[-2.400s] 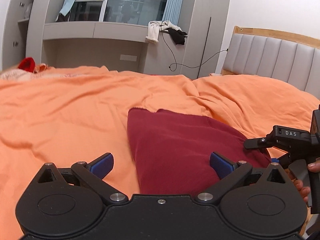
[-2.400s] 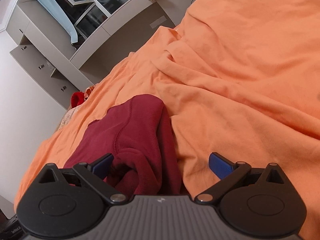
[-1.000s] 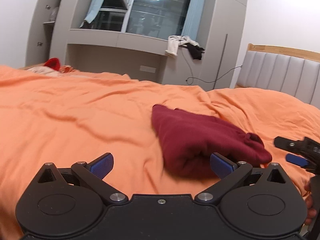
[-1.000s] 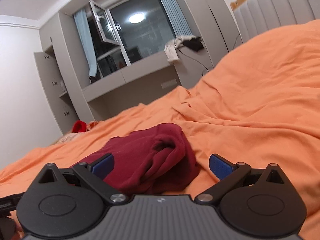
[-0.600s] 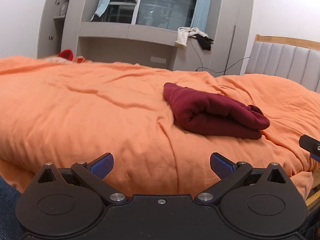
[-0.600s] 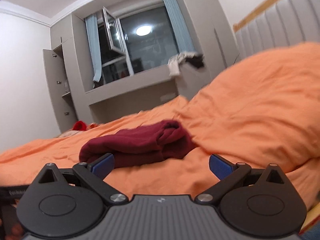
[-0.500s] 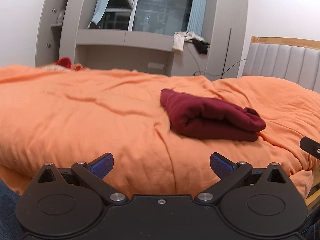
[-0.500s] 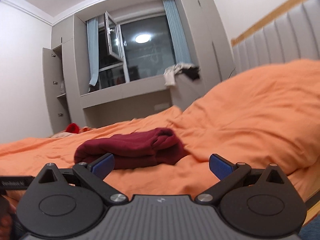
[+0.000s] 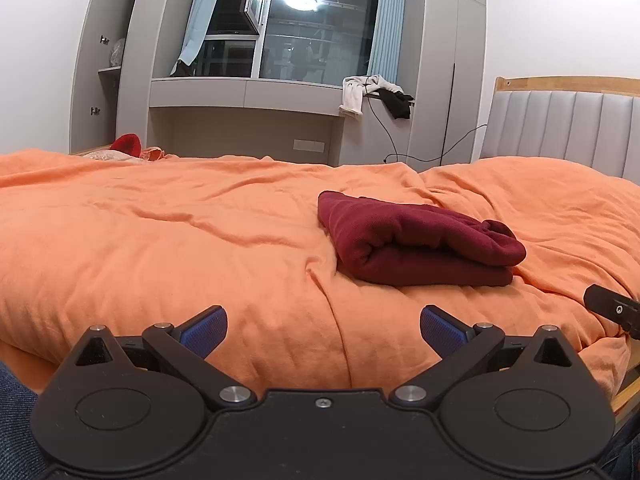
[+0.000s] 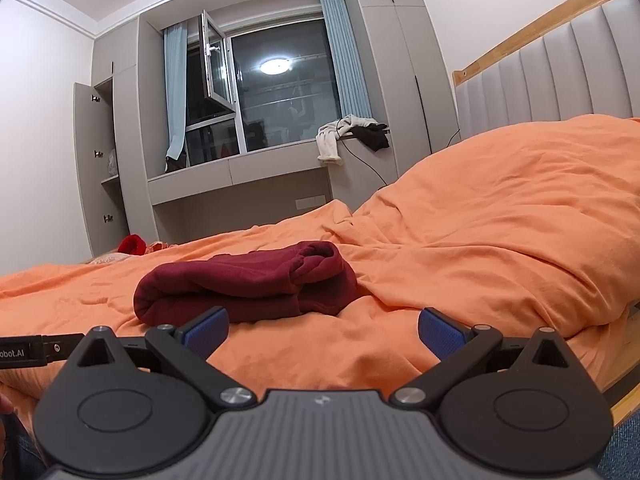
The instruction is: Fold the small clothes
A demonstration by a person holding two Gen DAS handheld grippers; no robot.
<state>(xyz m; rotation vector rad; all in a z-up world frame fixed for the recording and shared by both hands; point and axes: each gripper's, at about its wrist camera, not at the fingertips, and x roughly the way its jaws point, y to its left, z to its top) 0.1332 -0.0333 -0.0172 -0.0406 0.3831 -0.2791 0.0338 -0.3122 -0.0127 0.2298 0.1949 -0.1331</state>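
Note:
A dark red garment (image 9: 416,242) lies folded in a thick bundle on the orange duvet (image 9: 160,240); the right wrist view shows the same garment (image 10: 248,286) with its rolled end to the right. My left gripper (image 9: 323,326) is open and empty, well back from the bundle near the bed's front edge. Open and empty too, my right gripper (image 10: 322,330) sits just in front of the bundle without touching it. A black tip of the right gripper's body (image 9: 612,308) shows at the far right of the left wrist view.
Beyond the bed stand a grey built-in desk and cabinets (image 9: 244,120) under a window. White and black clothes (image 9: 372,94) hang off the ledge. A red item (image 9: 127,144) lies at the bed's far left. A padded headboard (image 9: 560,128) is on the right.
Both grippers have drawn back and dropped low from the red garment, which they released; it now lies folded on the duvet, farther away in both views.

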